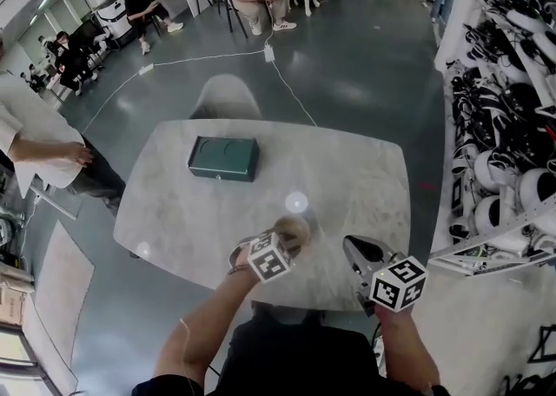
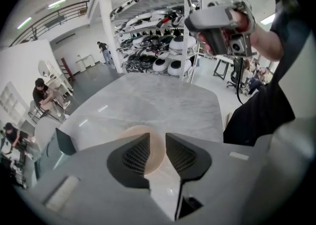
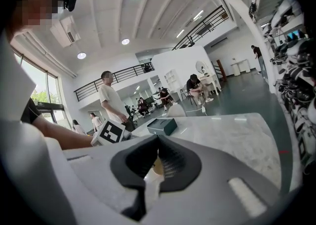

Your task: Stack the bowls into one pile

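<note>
The tan bowl [image 1: 293, 228] sits on the marble worktop [image 1: 365, 177], well apart from the green box [image 1: 223, 158], on the person's side of the box and to its right. Whether more than one bowl is nested there cannot be told.

The head view shows the left gripper [image 1: 278, 247] right at the bowl, on the side away from the box, but not how its jaws stand. The left gripper view settles that: the left gripper [image 2: 157, 139] is released, its ribbed pads [image 2: 137, 154] apart, and the bowl [image 2: 154, 151] lies in the gap and behind it with neither pad pressing on it.

The right gripper [image 1: 354, 251] hangs over the worktop's near edge, farther from the box than the bowl. In its own view the right gripper [image 3: 158, 139] is clenched, the tips meeting; a tan sliver shows in the slit below them, too small to name. That view alone looks level across the worktop, with the box [image 3: 162, 126] ahead and the left gripper's marker cube [image 3: 111, 131] to the left.

Beyond the box stands a grey chair [image 1: 226, 95]. Racks of white gear [image 1: 512, 116] line the right.
</note>
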